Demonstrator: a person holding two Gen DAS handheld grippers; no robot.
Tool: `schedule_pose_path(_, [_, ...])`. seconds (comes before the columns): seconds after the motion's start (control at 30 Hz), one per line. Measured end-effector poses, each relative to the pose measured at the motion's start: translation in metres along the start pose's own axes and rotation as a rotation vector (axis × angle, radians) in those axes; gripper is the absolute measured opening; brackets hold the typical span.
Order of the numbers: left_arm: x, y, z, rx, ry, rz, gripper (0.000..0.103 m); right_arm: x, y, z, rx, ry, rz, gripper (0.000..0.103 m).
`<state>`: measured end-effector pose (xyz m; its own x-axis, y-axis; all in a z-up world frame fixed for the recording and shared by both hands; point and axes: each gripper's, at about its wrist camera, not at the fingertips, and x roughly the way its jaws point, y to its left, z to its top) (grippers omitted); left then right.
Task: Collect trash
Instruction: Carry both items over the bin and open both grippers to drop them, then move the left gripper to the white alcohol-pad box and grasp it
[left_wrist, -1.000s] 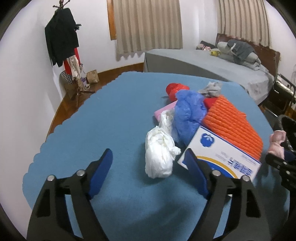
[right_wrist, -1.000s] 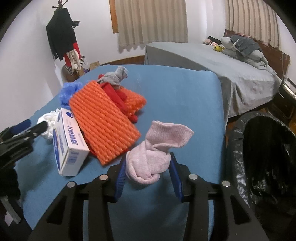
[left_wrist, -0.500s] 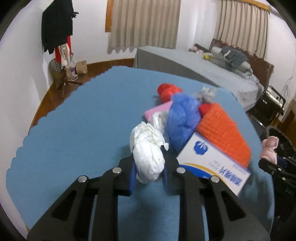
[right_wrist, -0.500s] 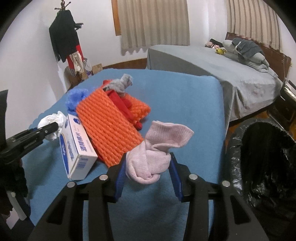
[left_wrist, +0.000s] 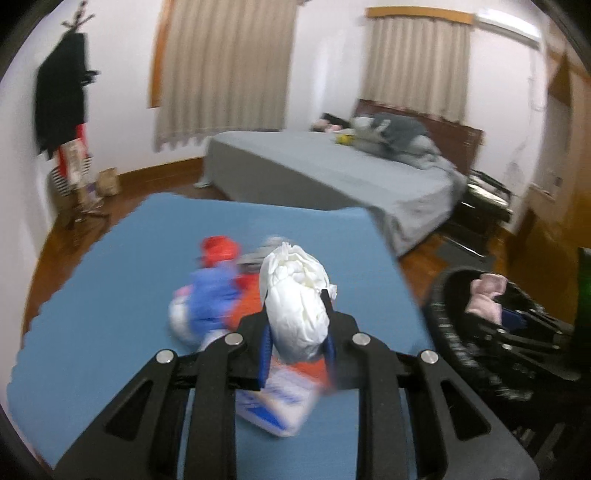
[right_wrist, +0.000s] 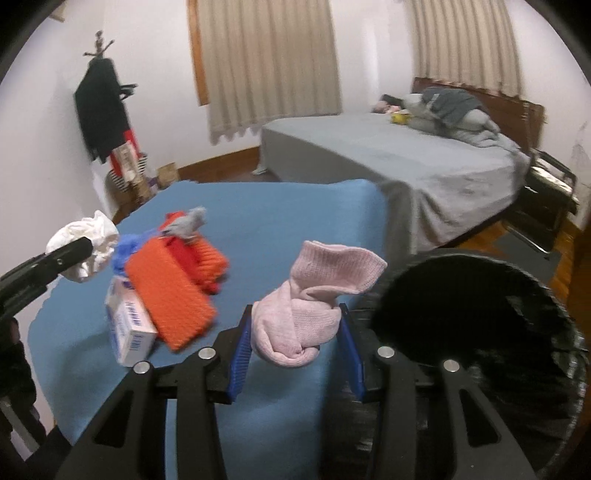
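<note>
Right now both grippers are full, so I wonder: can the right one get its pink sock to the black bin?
Probably yes: the right gripper holds the pink sock beside the black bin, whose mouth looks open and unobstructed.

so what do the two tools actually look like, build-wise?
Both match. The left tool and the right tool have matte black frames with triangular cut-outs and round silver bolt heads. Their fingers carry blue ribbed pads. No cables, markings, or sleeves show in either wrist view.
</note>
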<state>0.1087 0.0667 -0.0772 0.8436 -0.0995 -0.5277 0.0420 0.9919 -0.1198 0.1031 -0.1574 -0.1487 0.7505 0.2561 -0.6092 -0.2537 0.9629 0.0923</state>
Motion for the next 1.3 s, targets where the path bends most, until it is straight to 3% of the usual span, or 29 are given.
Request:
schedule_pose_path(0.37, [0.031, -0.124, -0.008, 0.133, 0.056, -0.24, 0.022, -0.014, -0.098, -0.026, 0.117, 0.038, -0.195, 0.048])
schedule_pose_path(0.5, [0.045, -0.151, -0.009, 0.147, 0.084, -0.298, 0.022, -0.024, -0.129, -0.035, 0.168, 0.035, -0.254, 0.06])
schedule_pose_path(0.63, [0.063, -0.186, -0.008, 0.18, 0.105, -0.344, 0.022, -0.038, -0.15, -0.037, 0.201, 0.014, -0.29, 0.065])
schedule_pose_path(0.7, [0.07, -0.199, -0.008, 0.188, 0.117, -0.371, 0.028, -0.045, -0.157, -0.038, 0.212, -0.001, -0.303, 0.071])
schedule_pose_path(0.77, [0.074, -0.214, -0.012, 0.199, 0.13, -0.394, 0.049, -0.05, -0.16, -0.038, 0.223, -0.013, -0.32, 0.076])
schedule_pose_path(0.8, [0.074, -0.216, -0.013, 0.199, 0.129, -0.395, 0.064, -0.053, -0.163, -0.039, 0.229, -0.018, -0.327, 0.079])
schedule_pose_path(1.0, [0.075, -0.209, -0.014, 0.194, 0.129, -0.368, 0.066, -0.063, -0.167, -0.042, 0.247, -0.045, -0.348, 0.095])
schedule_pose_path(1.17, [0.059, -0.169, -0.011, 0.174, 0.098, -0.281, 0.071, -0.056, -0.147, -0.036, 0.234, -0.053, -0.305, 0.097])
schedule_pose_path(1.3, [0.047, -0.126, -0.01, 0.156, 0.072, -0.164, 0.074, -0.043, -0.116, -0.028, 0.201, -0.051, -0.233, 0.097])
